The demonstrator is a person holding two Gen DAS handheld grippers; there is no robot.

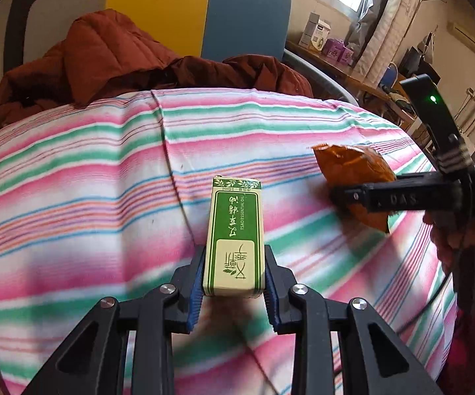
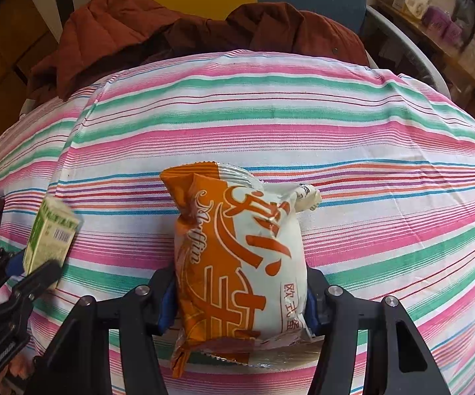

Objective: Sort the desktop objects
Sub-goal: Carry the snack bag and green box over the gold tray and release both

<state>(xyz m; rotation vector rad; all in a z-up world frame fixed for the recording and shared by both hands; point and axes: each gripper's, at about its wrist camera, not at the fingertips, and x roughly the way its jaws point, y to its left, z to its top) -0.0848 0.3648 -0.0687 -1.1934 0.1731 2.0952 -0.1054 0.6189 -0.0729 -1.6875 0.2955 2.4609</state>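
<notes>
Two items are held over the striped cloth [image 2: 270, 125], one in each claw; neither is yet set down.

A red coat [image 1: 112, 56] is seen heaped beyond the cloth-covered surface, and no sorting place such as a bin or tray is shown. The muffin bag [image 2: 237, 256] is gripped at its lower half by the right claw [image 2: 237, 299] and hangs above the cloth. The smaller green box [image 1: 234, 230] is clamped at its near end by the left claw [image 1: 234, 283], closed tight on it. Picking up is judged done for both; placing is left, and where they should go cannot be told.
</notes>
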